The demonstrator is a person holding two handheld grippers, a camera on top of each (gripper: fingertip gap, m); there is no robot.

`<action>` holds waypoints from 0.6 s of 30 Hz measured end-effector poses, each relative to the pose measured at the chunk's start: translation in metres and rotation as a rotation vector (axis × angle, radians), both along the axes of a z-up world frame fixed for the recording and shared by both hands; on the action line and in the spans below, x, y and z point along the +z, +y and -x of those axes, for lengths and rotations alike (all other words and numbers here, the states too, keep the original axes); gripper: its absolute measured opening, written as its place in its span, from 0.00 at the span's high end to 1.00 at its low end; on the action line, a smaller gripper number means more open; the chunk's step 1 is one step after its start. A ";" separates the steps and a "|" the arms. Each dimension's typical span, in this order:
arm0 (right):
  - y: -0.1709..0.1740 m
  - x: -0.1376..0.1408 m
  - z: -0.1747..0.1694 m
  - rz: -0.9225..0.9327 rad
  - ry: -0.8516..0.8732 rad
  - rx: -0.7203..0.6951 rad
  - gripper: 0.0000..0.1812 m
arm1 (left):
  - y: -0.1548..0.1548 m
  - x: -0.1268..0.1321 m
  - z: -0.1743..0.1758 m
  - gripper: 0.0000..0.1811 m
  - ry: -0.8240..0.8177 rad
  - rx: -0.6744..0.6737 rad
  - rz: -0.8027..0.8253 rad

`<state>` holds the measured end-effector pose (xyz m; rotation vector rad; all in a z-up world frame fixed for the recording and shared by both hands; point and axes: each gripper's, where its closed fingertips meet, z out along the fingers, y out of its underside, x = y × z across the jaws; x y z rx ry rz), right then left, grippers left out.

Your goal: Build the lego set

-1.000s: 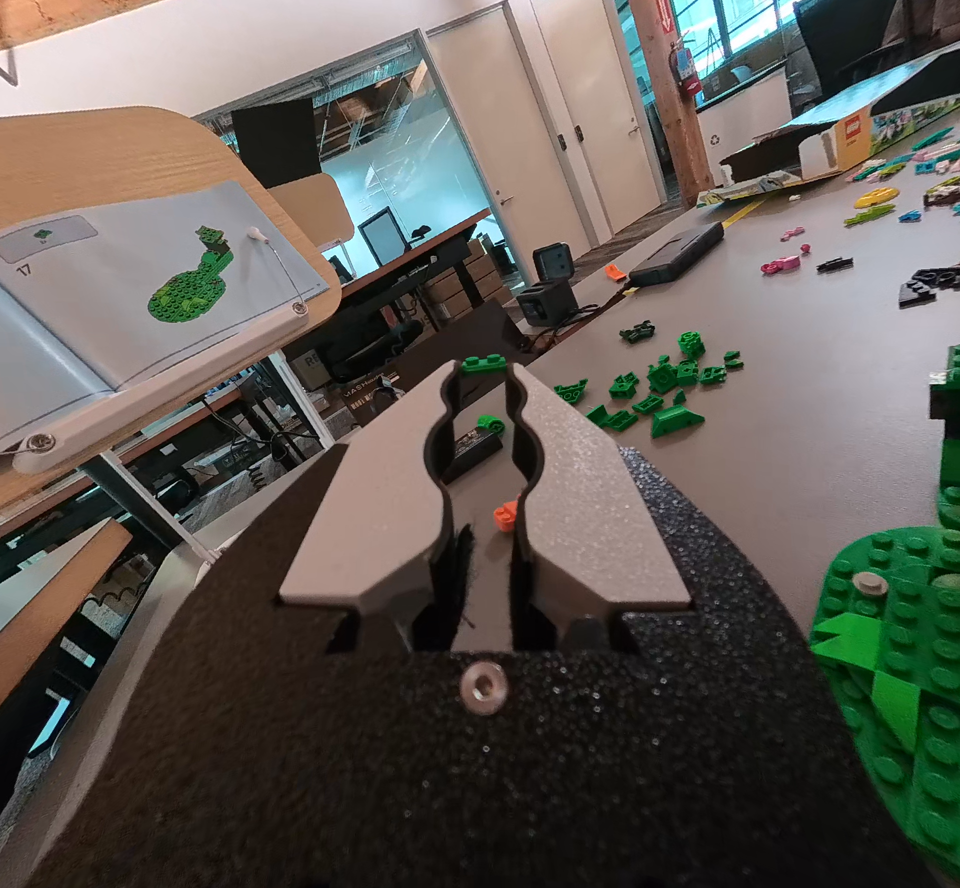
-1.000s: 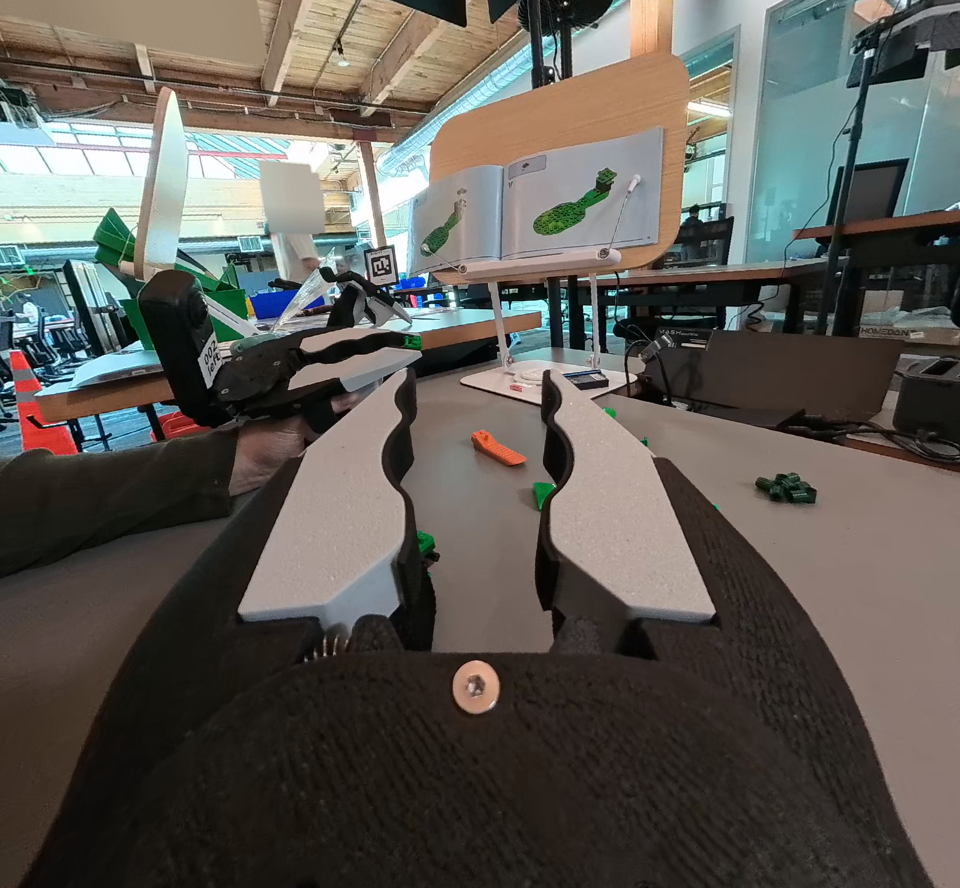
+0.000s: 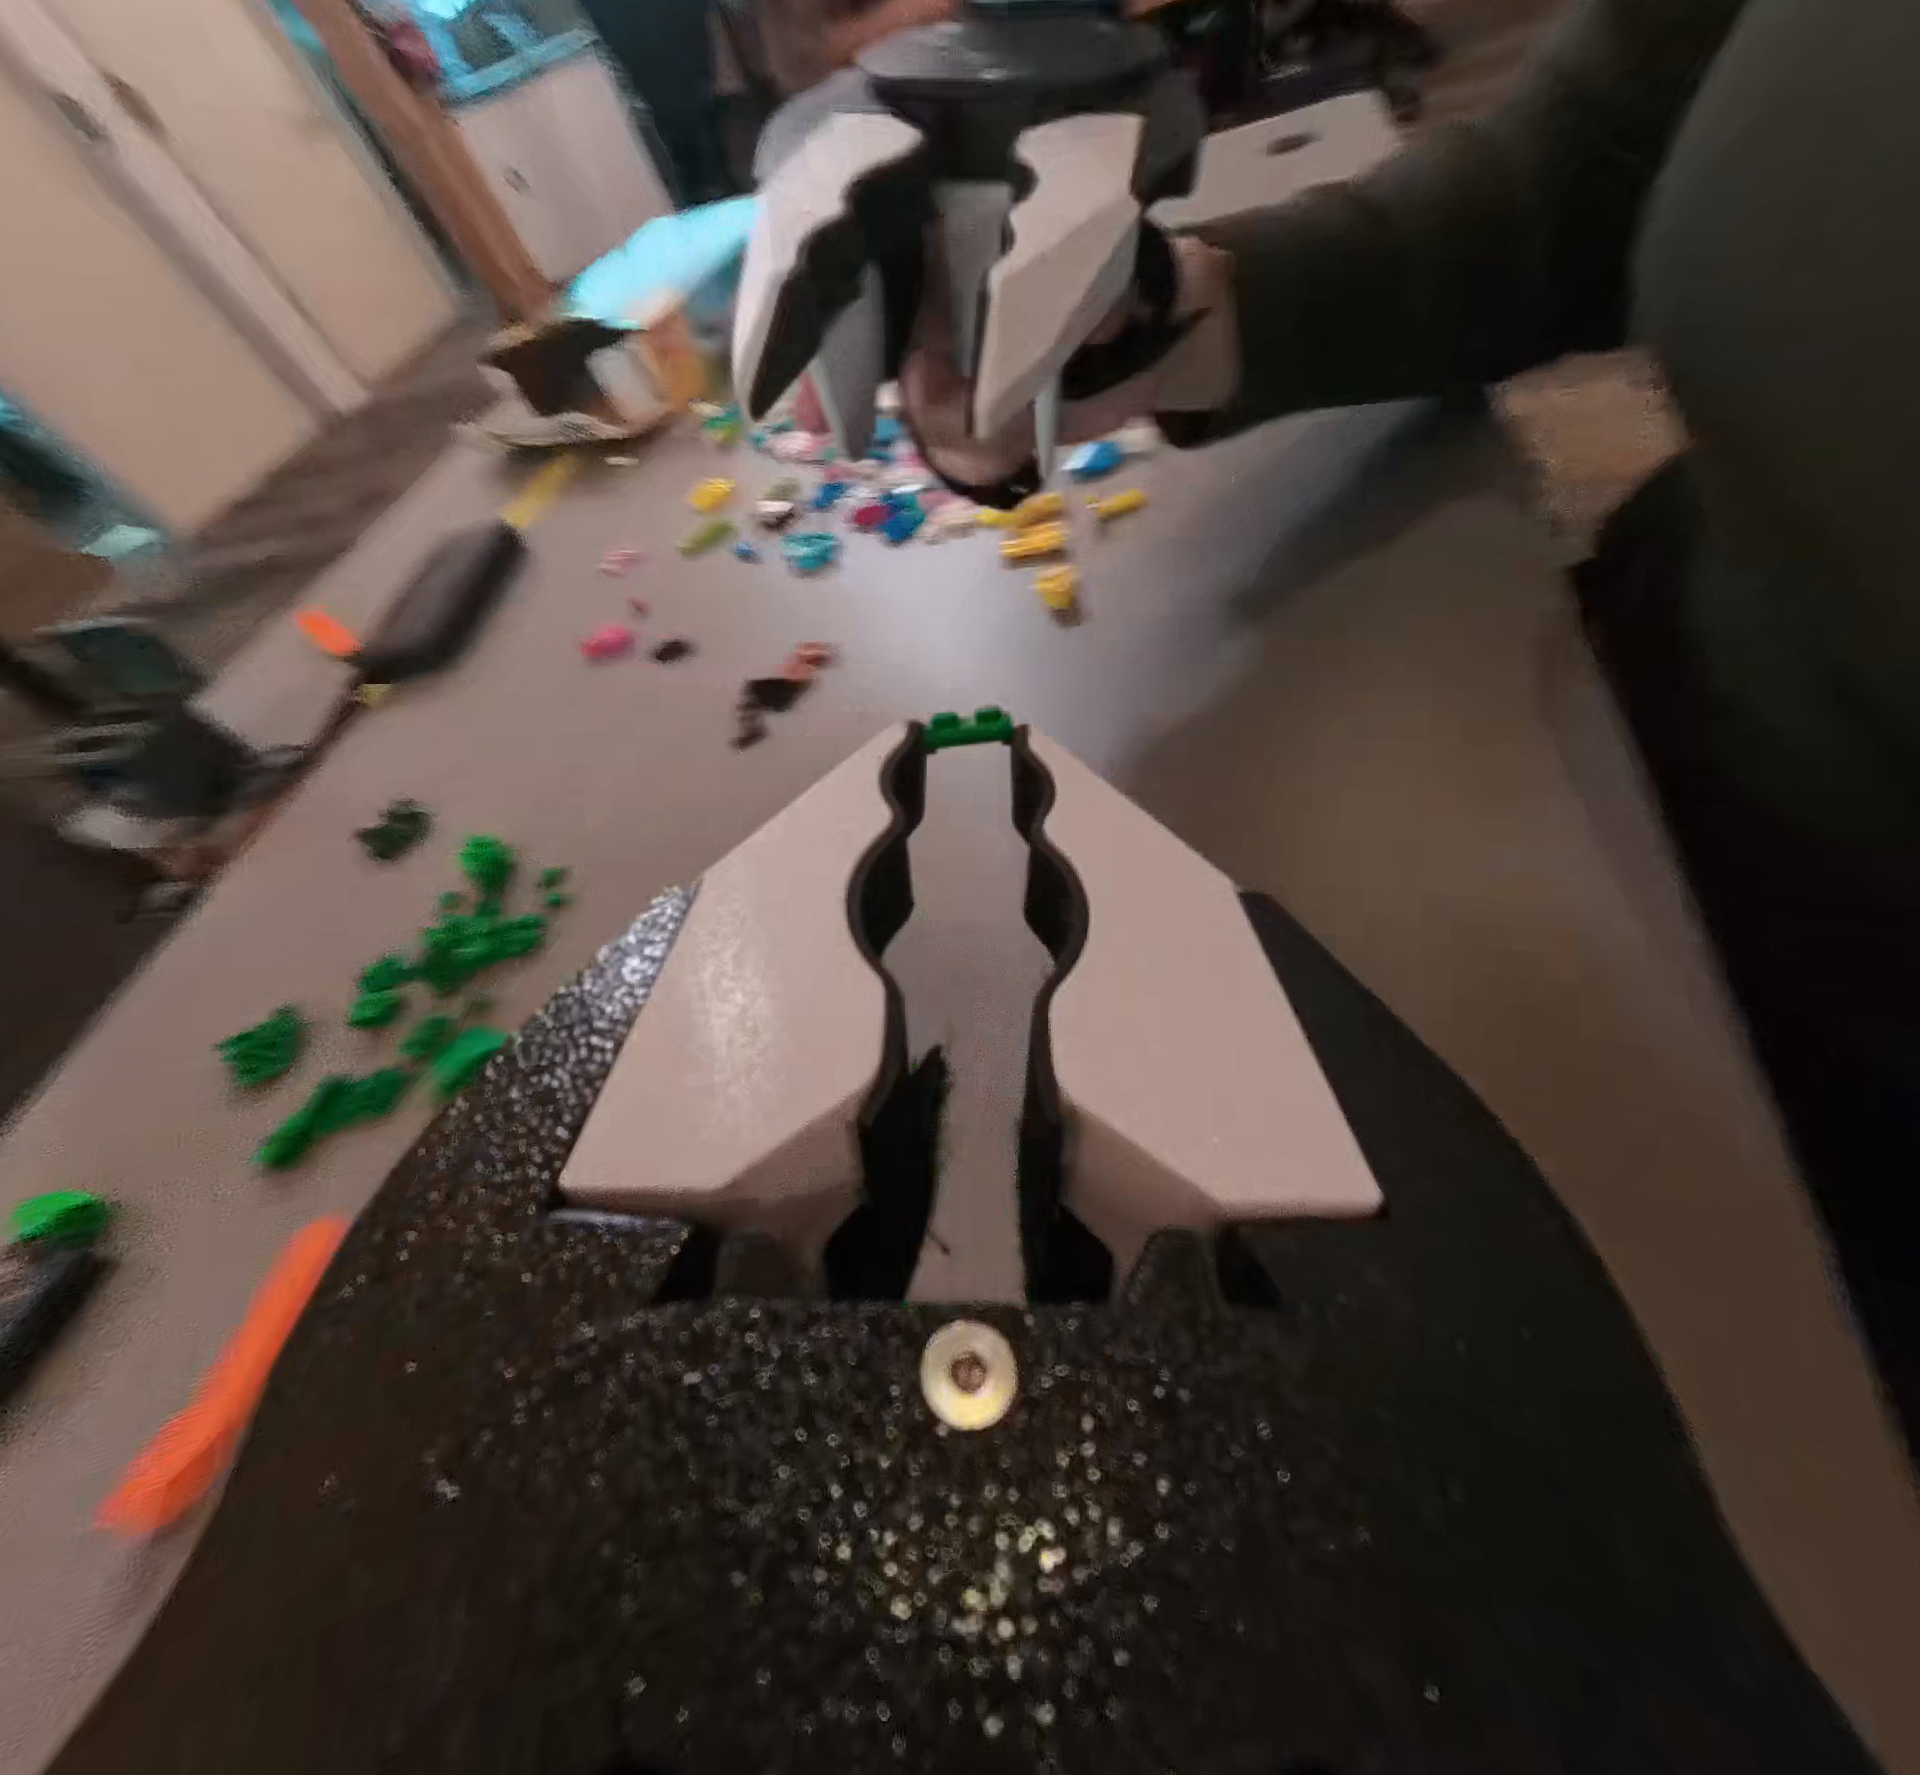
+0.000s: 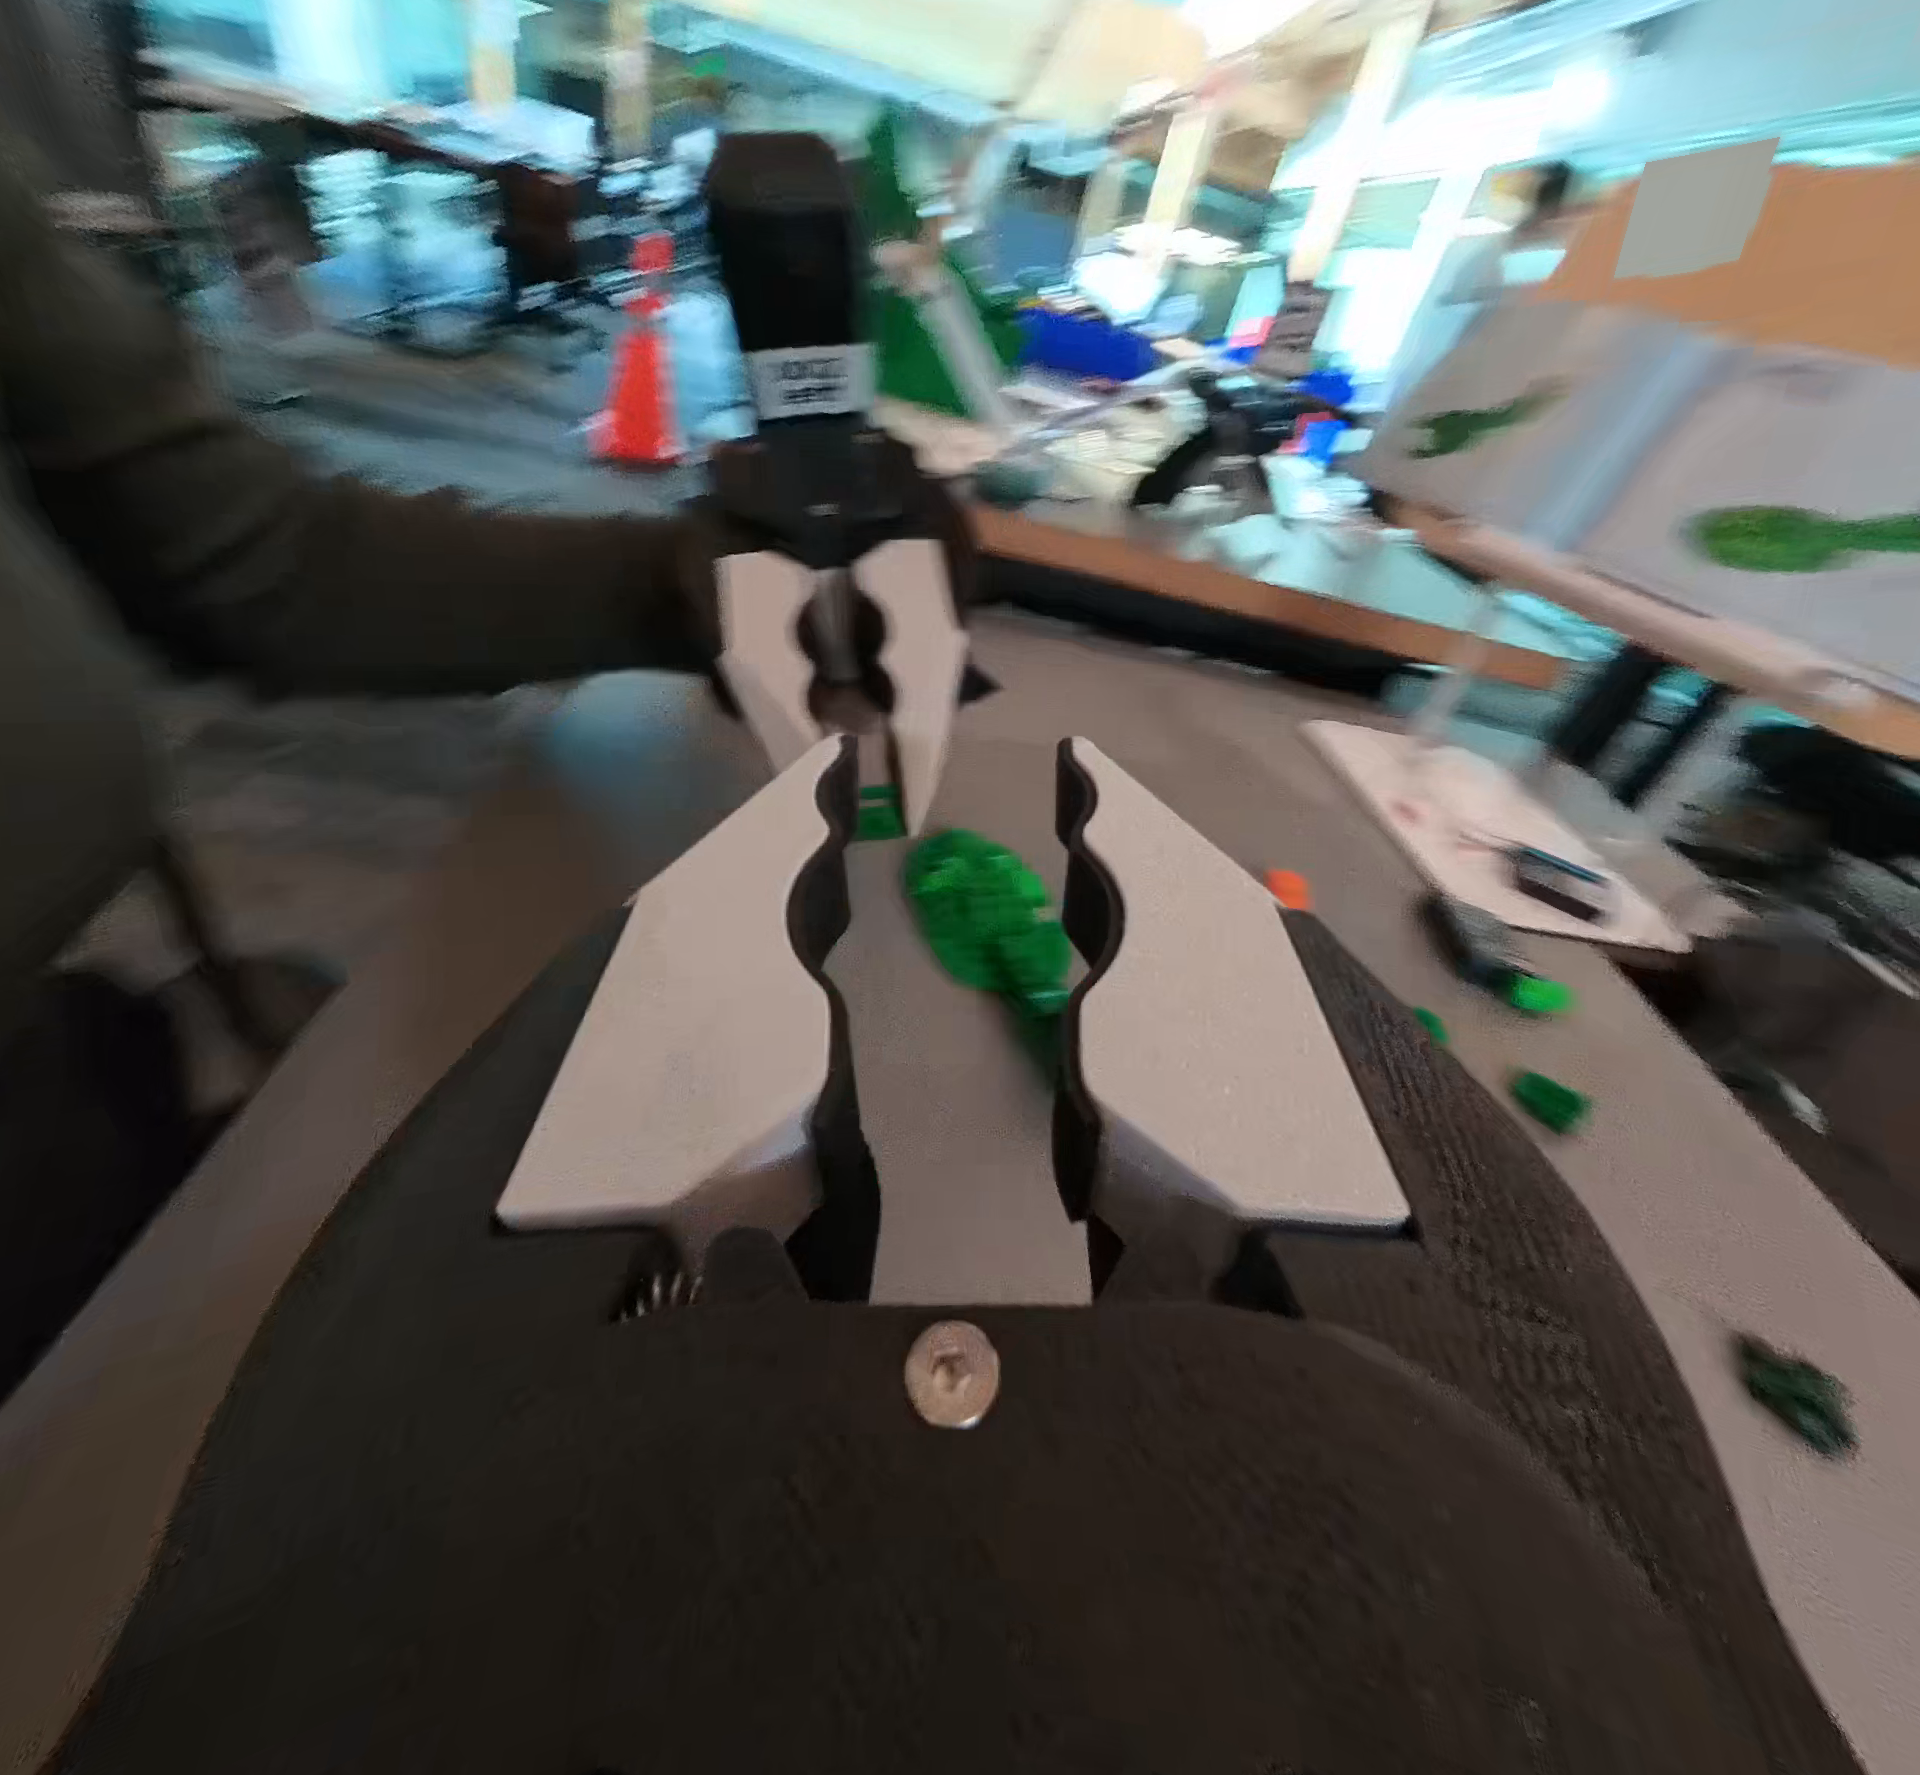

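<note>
My left gripper (image 3: 966, 746) is shut on a small green plate (image 3: 968, 730) held across its fingertips, above the grey table. It also shows in the right wrist view (image 4: 875, 795), facing me, with the green plate (image 4: 878, 813) at its tips. My right gripper (image 4: 956, 757) is open and empty. It shows in the left wrist view (image 3: 909, 426), raised and pointing at me. The green Lego build (image 4: 987, 910) lies on the table under and between my right fingers. Both views are blurred by motion.
Loose green pieces (image 3: 436, 977) lie at the left, with an orange separator (image 3: 229, 1382) nearer. Coloured pieces (image 3: 883, 510), a black case (image 3: 447, 598) and an open box (image 3: 613, 364) lie farther off. The instruction booklet (image 4: 1662, 478) stands at the right. A dark sleeve (image 3: 1714, 375) fills the right side. Tip to tip, the grippers are about 6 cm apart. Between my left fingertips and the orange separator (image 3: 229, 1382) there is roughly 25 cm.
Both grippers have swung round to face each other over the green build. The left still holds the green plate. The right stays open.
</note>
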<state>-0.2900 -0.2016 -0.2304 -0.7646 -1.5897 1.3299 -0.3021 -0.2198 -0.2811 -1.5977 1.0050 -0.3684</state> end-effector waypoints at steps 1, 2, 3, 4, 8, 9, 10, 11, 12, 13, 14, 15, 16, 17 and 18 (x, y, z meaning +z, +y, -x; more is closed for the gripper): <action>-0.013 -0.004 -0.011 -0.045 -0.022 0.078 0.79 | -0.008 -0.001 -0.014 0.92 -0.043 -0.055 0.046; -0.024 -0.007 -0.019 -0.125 -0.017 0.116 0.79 | -0.016 0.002 -0.025 0.92 -0.103 -0.108 0.080; -0.032 -0.009 -0.025 -0.229 0.001 0.125 0.79 | -0.022 0.005 -0.034 0.92 -0.159 -0.150 0.113; -0.040 -0.011 -0.029 -0.337 0.021 0.125 0.79 | -0.026 0.008 -0.040 0.92 -0.208 -0.183 0.140; -0.068 -0.017 -0.040 -0.660 0.076 0.149 0.84 | -0.040 0.018 -0.057 0.92 -0.353 -0.298 0.209; -0.072 -0.020 -0.041 -0.709 0.079 0.153 0.85 | -0.042 0.020 -0.059 0.92 -0.379 -0.318 0.219; -0.074 -0.023 -0.042 -0.748 0.075 0.158 0.86 | -0.044 0.021 -0.062 0.92 -0.397 -0.334 0.227; -0.075 -0.026 -0.043 -0.779 0.074 0.157 0.88 | -0.045 0.022 -0.064 0.92 -0.405 -0.342 0.233; -0.076 -0.029 -0.043 -0.806 0.079 0.153 0.90 | -0.045 0.021 -0.067 0.92 -0.406 -0.348 0.241; -0.076 -0.031 -0.042 -0.833 0.083 0.143 0.94 | -0.046 0.020 -0.069 0.92 -0.402 -0.355 0.252; -0.076 -0.033 -0.043 -0.857 0.090 0.139 0.96 | -0.047 0.017 -0.072 0.92 -0.391 -0.358 0.264; -0.075 -0.033 -0.043 -0.867 0.101 0.127 0.97 | -0.047 0.017 -0.072 0.92 -0.408 -0.354 0.272; -0.073 -0.031 -0.042 -0.866 0.112 0.100 0.97 | -0.045 0.020 -0.071 0.92 -0.444 -0.342 0.282; -0.069 -0.032 -0.041 -0.868 0.108 0.077 0.98 | -0.043 0.020 -0.070 0.92 -0.465 -0.327 0.298; -0.064 -0.034 -0.040 -0.866 0.088 0.052 0.98 | -0.038 0.017 -0.068 0.91 -0.471 -0.290 0.309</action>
